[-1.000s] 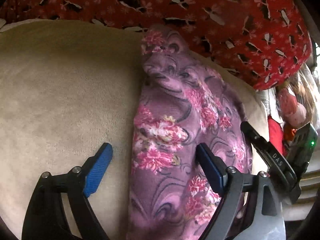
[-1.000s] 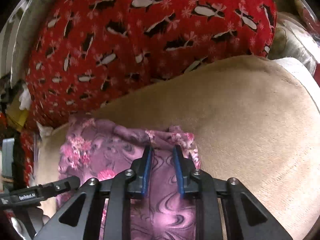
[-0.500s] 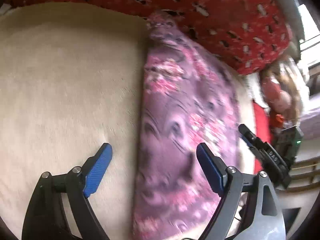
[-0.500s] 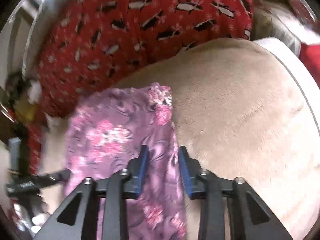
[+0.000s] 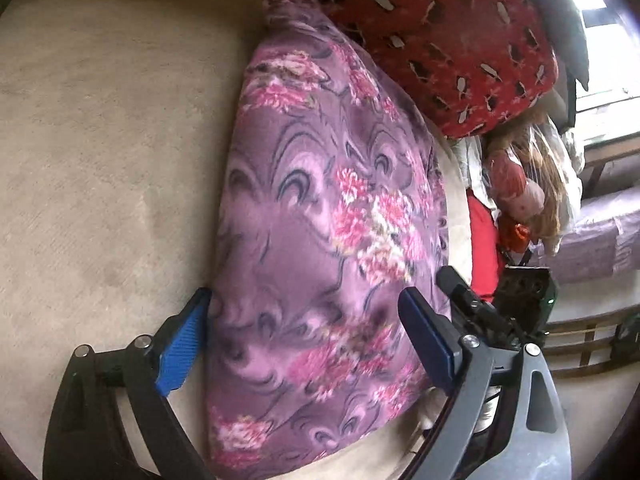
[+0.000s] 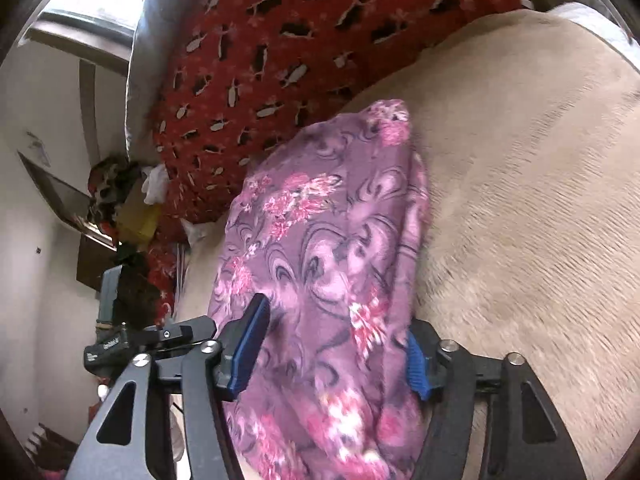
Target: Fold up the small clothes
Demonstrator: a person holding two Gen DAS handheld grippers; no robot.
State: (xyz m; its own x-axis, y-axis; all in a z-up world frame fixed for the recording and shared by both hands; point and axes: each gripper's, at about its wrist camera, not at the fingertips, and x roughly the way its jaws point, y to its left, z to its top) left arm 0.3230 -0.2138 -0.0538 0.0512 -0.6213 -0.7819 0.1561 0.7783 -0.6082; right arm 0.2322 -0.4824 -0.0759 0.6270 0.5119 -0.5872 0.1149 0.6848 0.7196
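Observation:
A purple cloth with pink flowers [image 5: 320, 208] lies folded in a long strip on a beige cushion [image 5: 100, 160]. My left gripper [image 5: 308, 344] is open, its blue pads on either side of the cloth's near end. In the right wrist view the same cloth [image 6: 328, 248] lies between the wide-apart blue pads of my right gripper [image 6: 336, 344], which is open. The right gripper's body shows at the right of the left wrist view [image 5: 480, 312]; the left gripper's body shows at the left of the right wrist view [image 6: 132, 340].
A red cushion with a black and white print [image 5: 460, 40] leans behind the cloth; it also shows in the right wrist view [image 6: 300, 40]. Beyond the beige cushion's edge [image 6: 540, 200] are a doll [image 5: 520, 192], clutter, and a window.
My right gripper was shut on the cloth, and its jaws have opened wide, letting it go. The cloth now lies flatter and longer. Both cameras have swung and moved closer over it.

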